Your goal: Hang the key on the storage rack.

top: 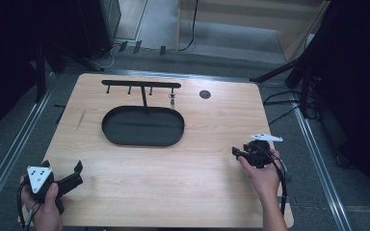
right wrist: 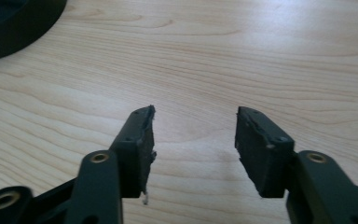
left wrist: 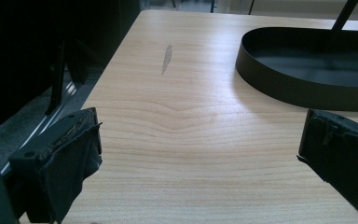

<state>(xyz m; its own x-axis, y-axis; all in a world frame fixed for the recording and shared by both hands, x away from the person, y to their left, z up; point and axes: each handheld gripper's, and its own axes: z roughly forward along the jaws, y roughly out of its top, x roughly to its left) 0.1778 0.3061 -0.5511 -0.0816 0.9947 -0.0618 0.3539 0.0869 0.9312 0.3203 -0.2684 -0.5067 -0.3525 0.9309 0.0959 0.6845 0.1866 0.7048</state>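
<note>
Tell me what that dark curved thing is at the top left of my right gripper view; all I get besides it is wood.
Observer: It is a black oval tray, empty, in the middle of the table.
Operator: Report anything standing on it.
Observer: A hook rack rises on a post from the tray's far side; something small and pale hangs from its right-end hook.
Operator: Give me the left tongs.
Observer: The left tongs are open and hold nothing, by the table's near left corner.
</note>
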